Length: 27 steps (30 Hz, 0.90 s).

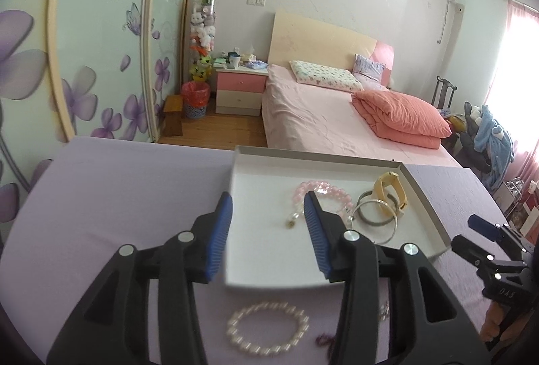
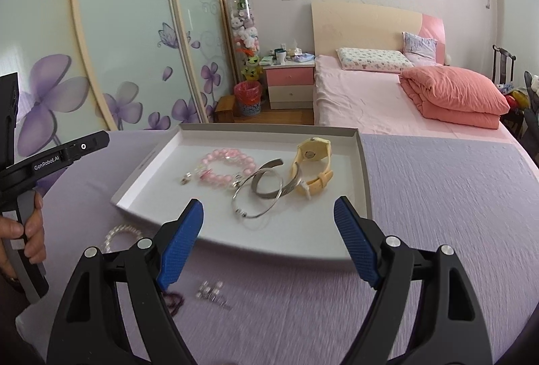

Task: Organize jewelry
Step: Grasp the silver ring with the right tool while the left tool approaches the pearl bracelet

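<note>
A shallow white tray [image 2: 357,223] [image 1: 262,267] sits on the lilac table. In it lie a pink bead bracelet [image 2: 225,166] [image 1: 321,188], silver bangles [image 2: 266,193] [image 1: 374,213] and a yellow watch [image 2: 315,159] [image 1: 390,191]. On the cloth in front of the tray lie a white pearl bracelet [image 1: 267,328] [image 2: 123,235], a small crystal piece [image 2: 212,292] and a dark purple item [image 2: 173,299]. My left gripper [image 1: 267,213] is open and empty, over the tray's near left part. My right gripper [image 2: 269,213] is open and empty above the tray's near edge.
The lilac table [image 2: 438,196] ends ahead, with a pink bed [image 2: 387,102] behind it. A flowered wardrobe [image 2: 118,45] stands at the left, a nightstand [image 2: 289,82] and red bin [image 2: 247,99] beyond. The right gripper also shows at the right edge of the left wrist view [image 1: 485,237].
</note>
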Each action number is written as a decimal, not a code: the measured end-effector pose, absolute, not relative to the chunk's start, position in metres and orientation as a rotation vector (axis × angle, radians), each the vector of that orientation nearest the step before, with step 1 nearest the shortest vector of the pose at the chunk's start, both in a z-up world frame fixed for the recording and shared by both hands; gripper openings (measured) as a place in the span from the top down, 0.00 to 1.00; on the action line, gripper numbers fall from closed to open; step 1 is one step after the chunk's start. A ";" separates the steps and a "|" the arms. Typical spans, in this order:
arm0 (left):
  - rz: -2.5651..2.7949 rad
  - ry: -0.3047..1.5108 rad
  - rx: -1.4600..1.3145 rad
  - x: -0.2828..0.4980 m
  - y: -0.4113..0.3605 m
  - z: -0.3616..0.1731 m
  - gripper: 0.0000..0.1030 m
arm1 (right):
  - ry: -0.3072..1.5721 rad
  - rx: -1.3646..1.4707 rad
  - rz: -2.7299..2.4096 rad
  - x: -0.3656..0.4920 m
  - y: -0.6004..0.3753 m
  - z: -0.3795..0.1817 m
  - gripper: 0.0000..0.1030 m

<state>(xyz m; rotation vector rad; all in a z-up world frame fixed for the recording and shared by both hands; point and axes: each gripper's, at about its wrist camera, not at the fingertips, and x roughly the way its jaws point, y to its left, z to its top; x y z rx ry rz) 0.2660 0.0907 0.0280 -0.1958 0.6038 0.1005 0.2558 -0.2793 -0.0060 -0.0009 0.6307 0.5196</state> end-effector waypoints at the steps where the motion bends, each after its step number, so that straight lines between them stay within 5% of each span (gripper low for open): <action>1: 0.104 0.600 -0.194 0.259 0.092 0.029 0.54 | 0.627 -0.001 0.522 0.248 -0.281 -0.005 0.21; 14: 0.133 0.629 -0.202 0.161 0.103 0.000 0.23 | 0.735 -0.061 0.530 0.178 -0.285 -0.044 0.22; 23: 0.136 0.683 -0.217 0.136 0.107 -0.025 0.17 | 0.861 -0.107 0.512 0.160 -0.284 -0.078 0.28; 27: 0.133 0.694 -0.214 0.136 0.106 -0.028 0.17 | 0.877 -0.141 0.494 0.158 -0.278 -0.084 0.39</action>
